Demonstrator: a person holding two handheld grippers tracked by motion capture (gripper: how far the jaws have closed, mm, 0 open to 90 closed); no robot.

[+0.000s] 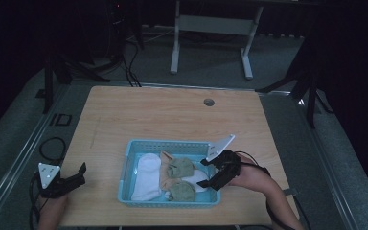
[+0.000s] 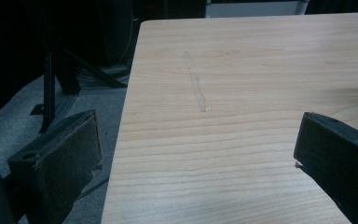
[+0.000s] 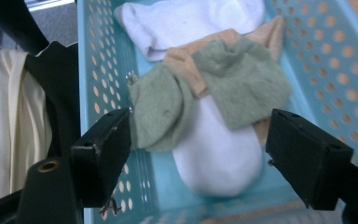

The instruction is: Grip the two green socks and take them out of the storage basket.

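A light blue perforated basket (image 1: 167, 143) sits on the wooden table (image 1: 172, 115) near its front edge. Inside lie a white sock (image 1: 146, 177), two green socks (image 1: 182, 166) (image 1: 182, 190), a tan sock (image 1: 165, 179) and another white sock (image 1: 199, 178). My right gripper (image 1: 203, 174) hangs open over the basket's right end. In the right gripper view the right gripper (image 3: 198, 135) has its jaws spread around a white sock (image 3: 214, 158), with green socks (image 3: 247, 84) (image 3: 161, 109) just beyond. My left gripper (image 1: 80, 175) is open at the table's front left edge, and the left gripper (image 2: 196, 135) holds nothing.
A round cable hole (image 1: 209, 102) is at the table's back. A faint scratch (image 2: 196, 88) marks the wood on the left. Cables (image 1: 52, 143) lie on the floor at left, dark stands (image 1: 311, 86) flank the table, and a white desk frame (image 1: 175, 48) stands behind.
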